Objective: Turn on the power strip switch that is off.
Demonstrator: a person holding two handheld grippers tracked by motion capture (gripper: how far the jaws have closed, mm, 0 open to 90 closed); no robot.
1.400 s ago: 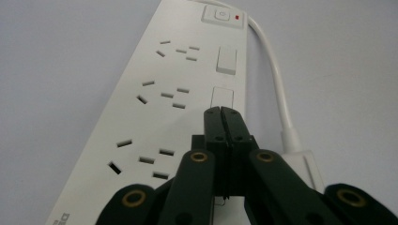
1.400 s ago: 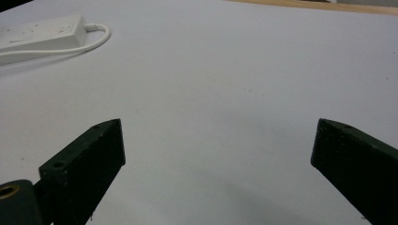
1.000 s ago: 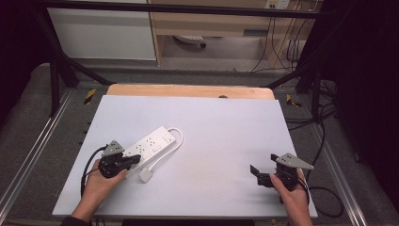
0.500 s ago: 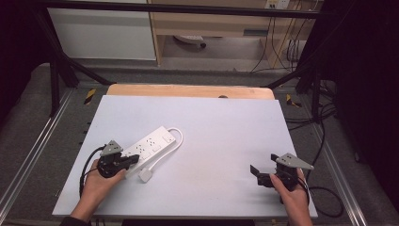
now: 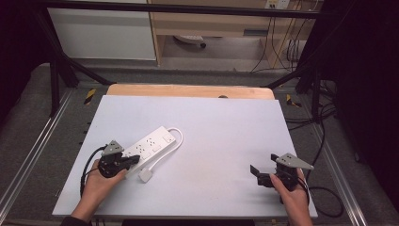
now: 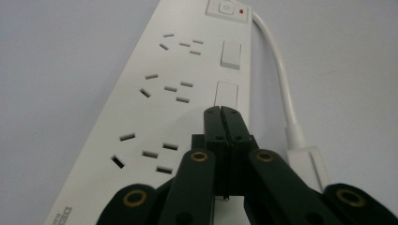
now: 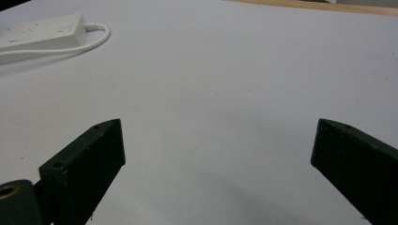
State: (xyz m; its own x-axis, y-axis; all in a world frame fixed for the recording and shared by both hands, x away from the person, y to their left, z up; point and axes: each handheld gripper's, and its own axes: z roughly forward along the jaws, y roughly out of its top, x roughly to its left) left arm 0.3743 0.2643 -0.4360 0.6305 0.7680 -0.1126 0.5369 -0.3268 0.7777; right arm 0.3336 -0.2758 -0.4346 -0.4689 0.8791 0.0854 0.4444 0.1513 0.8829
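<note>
A white power strip (image 5: pixel 150 143) lies diagonally on the grey table top at the left, its cord looping back to a white plug (image 5: pixel 146 175). My left gripper (image 5: pixel 136 159) is shut, jaws pressed together with nothing between them, its tips over the near end of the strip. In the left gripper view the shut left gripper (image 6: pixel 220 110) sits just above the power strip (image 6: pixel 155 103), below its two rocker switches; the cord (image 6: pixel 281 79) runs down the right. My right gripper (image 5: pixel 255 170) rests open near the table's front right, and nothing lies between the right gripper (image 7: pixel 218 136) jaws.
The grey board (image 5: pixel 221 127) lies on a wooden table whose far edge (image 5: pixel 188 90) shows behind it. Metal rails run along both sides on the floor. Cables hang at the back right. In the right gripper view the power strip (image 7: pixel 42 30) lies far off at the top left.
</note>
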